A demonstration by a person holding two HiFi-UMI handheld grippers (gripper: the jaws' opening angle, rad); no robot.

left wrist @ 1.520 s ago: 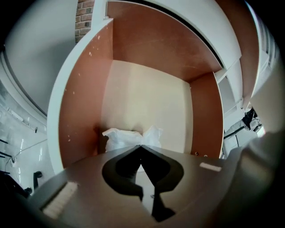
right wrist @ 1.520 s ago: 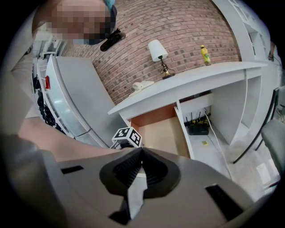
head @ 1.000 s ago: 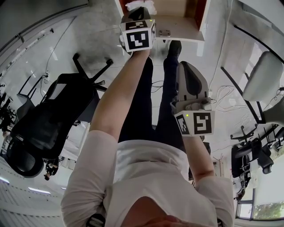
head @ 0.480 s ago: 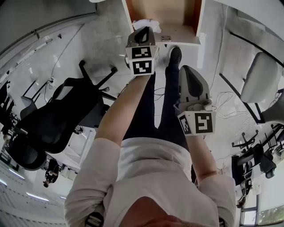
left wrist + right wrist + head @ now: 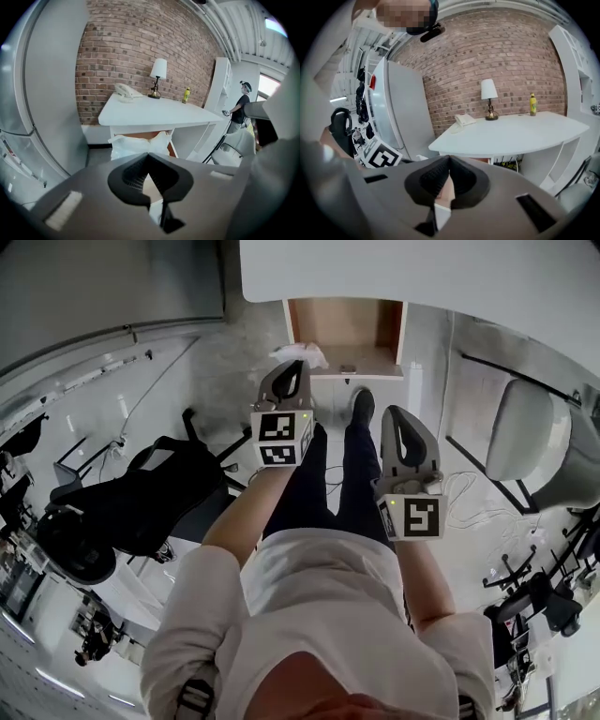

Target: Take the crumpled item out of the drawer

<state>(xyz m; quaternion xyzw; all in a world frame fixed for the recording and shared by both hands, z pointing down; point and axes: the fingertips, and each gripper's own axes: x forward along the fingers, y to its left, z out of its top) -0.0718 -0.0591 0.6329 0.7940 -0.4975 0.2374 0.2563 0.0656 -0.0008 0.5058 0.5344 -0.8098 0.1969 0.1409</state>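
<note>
The crumpled white bag (image 5: 135, 143) sits pinched at the tips of the left claw (image 5: 149, 154), which is clenched on one edge of it. In the head view it lies at 12 o'clock of that claw, over the near left corner of the open drawer (image 5: 375, 364) under the white worktop (image 5: 422, 277). I cannot tell whether its trailing folds are clear of the drawer. The grip looks thin, so the pull is best kept slow, up and toward the body, with the claw clenched and the folds away from the drawer's front lip. The right claw (image 5: 449, 158), at 4 o'clock, is clenched on nothing.
</note>
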